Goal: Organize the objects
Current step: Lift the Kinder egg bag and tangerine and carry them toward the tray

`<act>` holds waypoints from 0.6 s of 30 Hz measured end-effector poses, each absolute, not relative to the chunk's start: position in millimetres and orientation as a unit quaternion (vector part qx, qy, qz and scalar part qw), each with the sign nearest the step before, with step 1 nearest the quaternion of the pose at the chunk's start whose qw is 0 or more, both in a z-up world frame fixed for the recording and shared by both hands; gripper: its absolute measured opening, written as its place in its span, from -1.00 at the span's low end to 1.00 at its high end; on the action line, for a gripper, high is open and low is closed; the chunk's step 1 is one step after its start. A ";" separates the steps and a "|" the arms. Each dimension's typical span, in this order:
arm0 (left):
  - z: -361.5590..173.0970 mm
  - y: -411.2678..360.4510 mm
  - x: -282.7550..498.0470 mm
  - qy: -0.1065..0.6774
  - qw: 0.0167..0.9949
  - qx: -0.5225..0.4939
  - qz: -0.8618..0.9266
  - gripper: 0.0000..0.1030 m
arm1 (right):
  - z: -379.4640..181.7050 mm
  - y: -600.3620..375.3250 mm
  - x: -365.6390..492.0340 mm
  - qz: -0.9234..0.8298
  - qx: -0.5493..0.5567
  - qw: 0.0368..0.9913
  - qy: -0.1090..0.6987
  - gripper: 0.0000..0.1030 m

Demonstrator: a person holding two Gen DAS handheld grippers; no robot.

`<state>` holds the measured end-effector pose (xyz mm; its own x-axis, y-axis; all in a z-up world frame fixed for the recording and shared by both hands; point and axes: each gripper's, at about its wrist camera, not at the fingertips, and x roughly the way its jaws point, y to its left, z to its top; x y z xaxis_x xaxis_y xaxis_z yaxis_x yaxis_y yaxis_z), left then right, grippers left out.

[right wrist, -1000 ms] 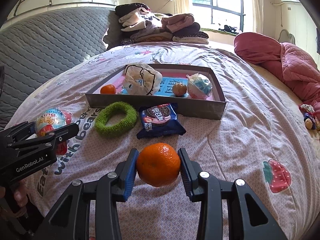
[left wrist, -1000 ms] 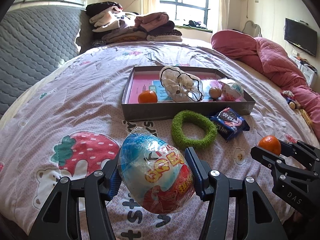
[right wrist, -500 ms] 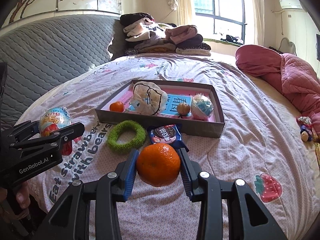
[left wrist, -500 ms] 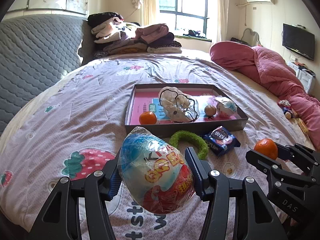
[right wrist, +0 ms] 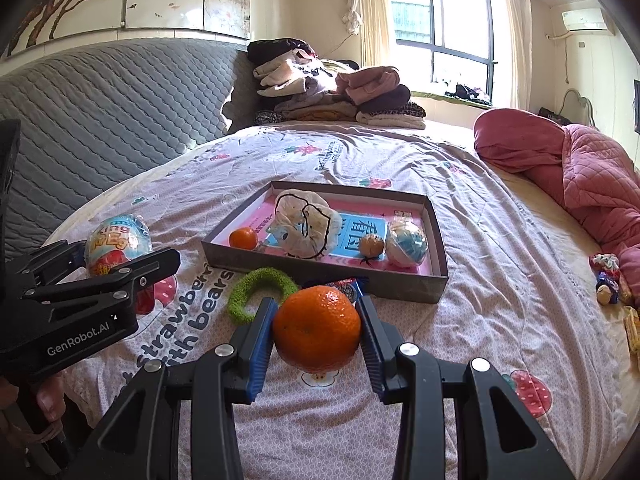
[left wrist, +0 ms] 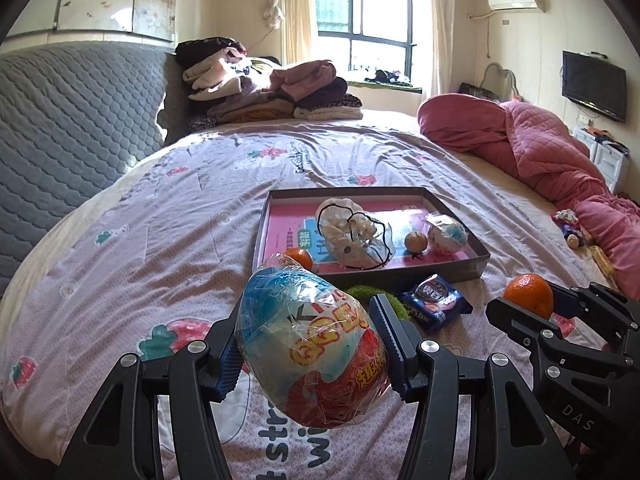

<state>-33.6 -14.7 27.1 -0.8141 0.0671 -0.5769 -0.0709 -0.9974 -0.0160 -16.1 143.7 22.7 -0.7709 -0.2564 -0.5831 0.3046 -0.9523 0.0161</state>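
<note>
Left wrist view showed the left gripper (left wrist: 310, 344) clamped on a plastic-wrapped toy egg (left wrist: 312, 346), held above the bed's near edge. Right gripper (right wrist: 316, 330) was clamped on a mandarin (right wrist: 316, 328). Both hung short of the grey tray (right wrist: 436, 280), with a green ring (right wrist: 262, 284) and cookie packet (left wrist: 436, 304) against its near wall.

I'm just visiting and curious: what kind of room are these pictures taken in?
Most likely a bedroom in someone's home. A wide bed with a strawberry-print cover fills the view, backed by a padded grey headboard. Folded clothes are piled by the window, and a pink quilt lies bunched at one side.
</note>
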 end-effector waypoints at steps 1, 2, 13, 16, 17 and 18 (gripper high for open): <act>28.4 -14.5 -35.1 0.003 0.037 -0.303 0.952 0.16 | 24.2 143.7 -16.2 -0.941 0.302 0.149 0.040 -0.21; 29.9 -14.7 -36.9 0.002 0.037 -0.304 0.952 0.16 | 26.6 143.5 -16.6 -0.942 0.299 0.150 0.040 -0.21; 46.3 -10.7 -58.5 0.006 0.042 -0.285 0.958 0.16 | 41.4 137.7 -33.3 -0.946 0.283 0.153 0.046 -0.21; 49.3 -9.8 -68.8 0.006 0.044 -0.282 0.959 0.16 | 43.5 134.3 -40.7 -0.946 0.281 0.154 0.049 -0.21; 50.1 -9.5 -72.2 0.007 0.044 -0.281 0.959 0.16 | 44.3 133.2 -42.8 -0.946 0.280 0.155 0.050 -0.21; 50.7 -9.4 -75.6 0.008 0.044 -0.280 0.959 0.16 | 44.9 131.9 -45.5 -0.946 0.279 0.156 0.051 -0.21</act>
